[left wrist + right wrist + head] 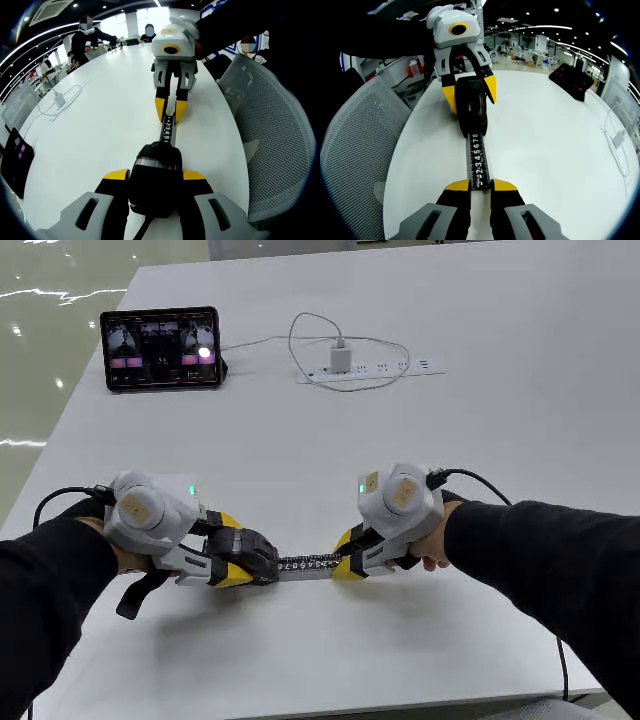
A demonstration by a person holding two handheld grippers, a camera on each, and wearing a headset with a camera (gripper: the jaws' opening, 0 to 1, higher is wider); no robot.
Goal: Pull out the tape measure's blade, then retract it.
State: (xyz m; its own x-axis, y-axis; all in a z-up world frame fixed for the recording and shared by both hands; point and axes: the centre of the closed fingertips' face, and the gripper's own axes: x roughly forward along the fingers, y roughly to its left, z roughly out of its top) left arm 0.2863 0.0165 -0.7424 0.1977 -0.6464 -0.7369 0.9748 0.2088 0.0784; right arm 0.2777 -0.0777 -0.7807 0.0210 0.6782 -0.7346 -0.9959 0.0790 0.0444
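Black tape measure [248,552]; tablet [161,348], charger [340,360] beyond.

This is an open-plan office. A long white tabletop [520,390] carries a tablet [162,348] at far left and a power strip [385,368]. A grey mesh office chair [280,150] stands beside it, and people [85,42] gather at its far end. Strip lights [555,27] line a dark ceiling over distant desks [525,52].
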